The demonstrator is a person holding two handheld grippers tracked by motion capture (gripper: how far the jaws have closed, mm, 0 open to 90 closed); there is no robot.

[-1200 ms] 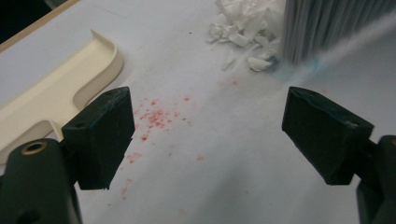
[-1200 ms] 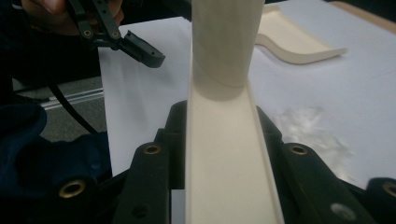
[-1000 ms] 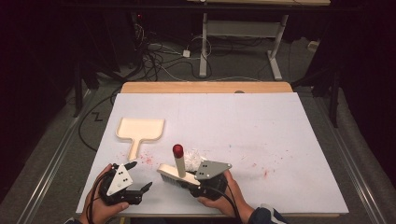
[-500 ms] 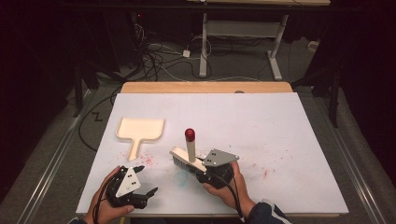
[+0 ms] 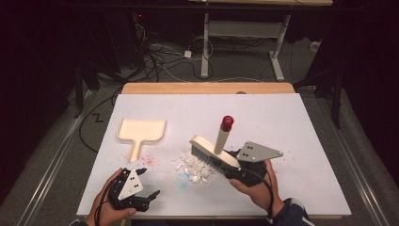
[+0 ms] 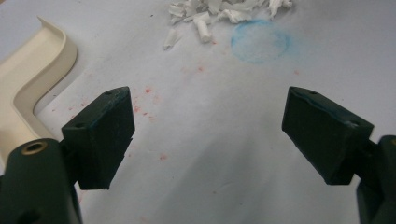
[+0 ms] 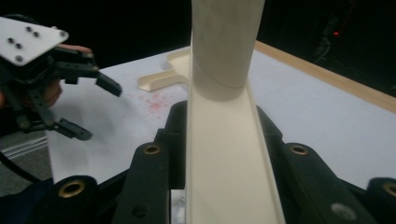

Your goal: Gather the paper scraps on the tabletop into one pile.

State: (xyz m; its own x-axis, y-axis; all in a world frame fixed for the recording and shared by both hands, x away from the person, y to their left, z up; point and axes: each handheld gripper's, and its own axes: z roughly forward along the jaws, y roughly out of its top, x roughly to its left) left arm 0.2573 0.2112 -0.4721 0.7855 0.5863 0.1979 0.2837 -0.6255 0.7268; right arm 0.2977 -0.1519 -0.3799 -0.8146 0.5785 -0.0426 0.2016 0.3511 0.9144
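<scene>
Brush (image 5: 214, 153) in the right gripper (image 5: 244, 170), clamped across the back of its cream head, with the jaws pressed on either flank; the right gripper view looks straight along that pale spine (image 7: 229, 154) squeezed between the black jaws. The handle sticks up from the head, tipped with a red knob (image 5: 227, 122). It looks like light, hollow plastic, stiff enough not to flex, though probably a bit slick on those smooth sides. A grip on the head gives good control of the bristles but leaves the handle waving above as a lever, so any twist could make it pivot in the jaws. Holding low and square is the sensible choice.

Bristles sit at the far edge of the pile of white scraps (image 5: 193, 167) near the middle of the table (image 5: 301, 122). Those scraps are featherweight, likely to scatter or cling to the sheet, so short gentle strokes would suit them better than a hard shove.

Dustpan (image 5: 140, 132) lies flat to the left, handle pointing toward the person, well apart from the pile. It is thin, rigid plastic and will skate on this smooth surface if nudged. Best purchase is the narrow handle. The left gripper (image 5: 143, 197) hovers near the table's front edge, jaws spread wide with nothing between them; its own view shows the dustpan's curved rim (image 6: 44, 70) just off to one side.
</scene>
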